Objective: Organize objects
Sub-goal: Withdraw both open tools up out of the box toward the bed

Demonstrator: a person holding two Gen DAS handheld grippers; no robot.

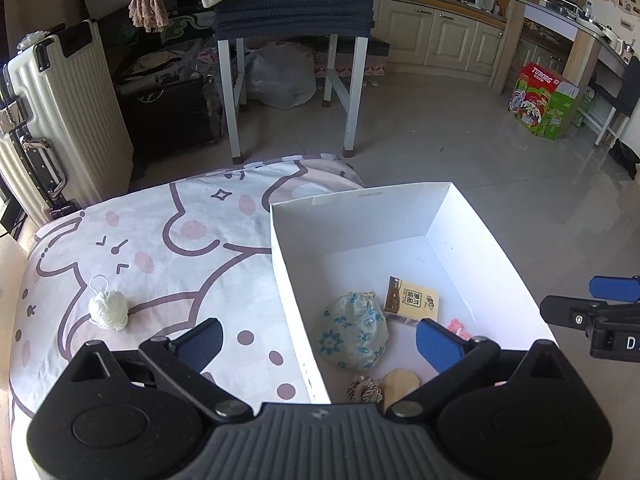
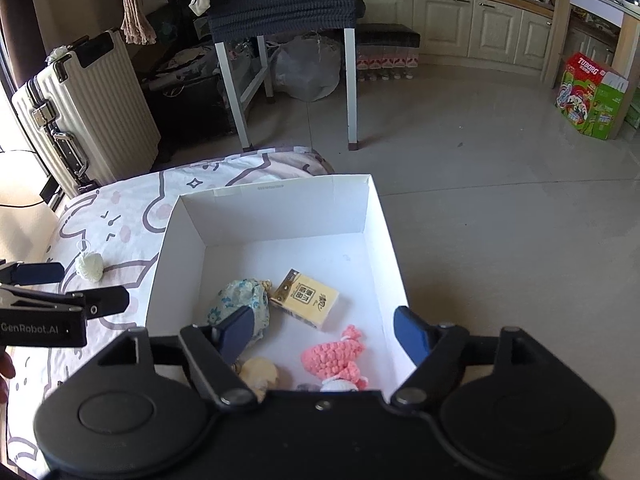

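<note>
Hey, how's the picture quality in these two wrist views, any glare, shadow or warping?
Left wrist view: strong fisheye bending, dark vignette corners, glare on the floor tiles; the white box is bright but readable. Right wrist view: same warping, sunlight glare on the floor, the suitcase corner in shade; the pink crochet toy stays sharp.

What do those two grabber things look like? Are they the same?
They match. The left gripper and the right gripper each have a black plastic body with two round bulges and silver pivot screws. Black link arms carry flat blue pads as jaws. White lettering reading GenRobot.AI runs along the left one's side, seen from the right camera. No cables or sleeves show.
</note>
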